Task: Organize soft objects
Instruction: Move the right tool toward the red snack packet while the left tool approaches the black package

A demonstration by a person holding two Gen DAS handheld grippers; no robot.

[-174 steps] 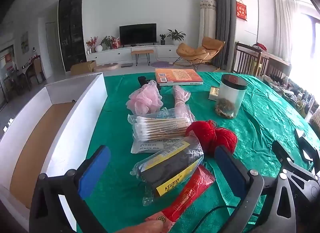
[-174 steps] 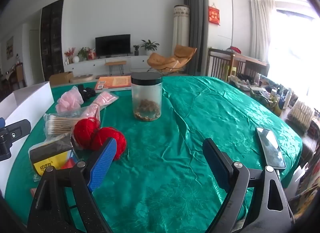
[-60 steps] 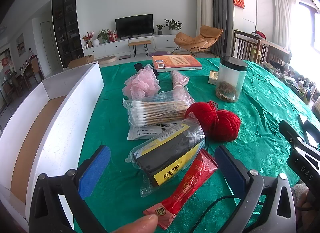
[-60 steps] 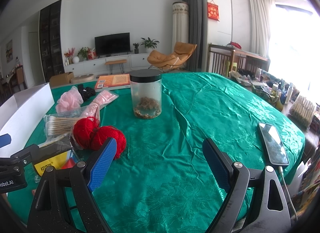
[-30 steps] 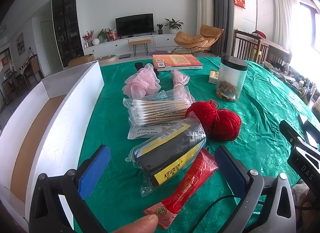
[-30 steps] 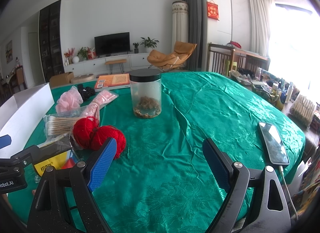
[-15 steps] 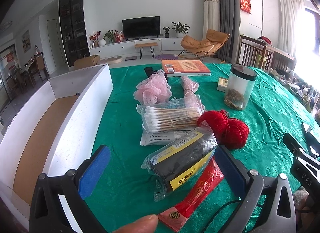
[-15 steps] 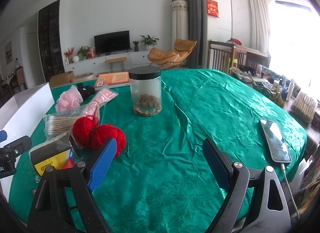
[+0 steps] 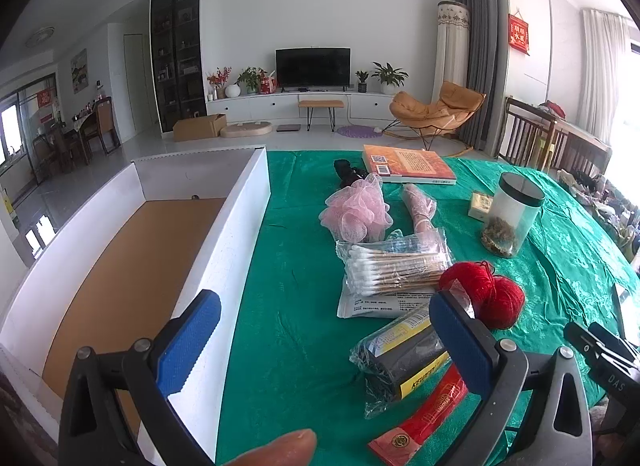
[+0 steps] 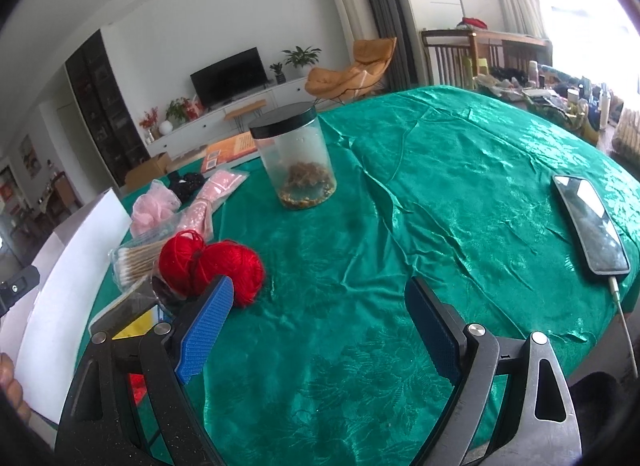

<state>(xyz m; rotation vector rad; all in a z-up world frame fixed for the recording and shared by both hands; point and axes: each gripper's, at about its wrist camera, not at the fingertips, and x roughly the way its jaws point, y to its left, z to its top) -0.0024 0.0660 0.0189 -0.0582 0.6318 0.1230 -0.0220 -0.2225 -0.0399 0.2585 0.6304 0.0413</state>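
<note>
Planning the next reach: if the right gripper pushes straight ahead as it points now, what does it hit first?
Probably nothing soon: the open right gripper faces bare green tablecloth. The red yarn sits just left of that line, the jar farther ahead and left. Depth is uncertain.

My left gripper [image 9: 320, 330] is level, jaws spread wide, nothing between the blue pads. My right gripper [image 10: 320, 322] is rolled slightly, jaws equally wide and empty. A fingertip [image 9: 276, 448] shows at the left view's bottom edge.
</note>
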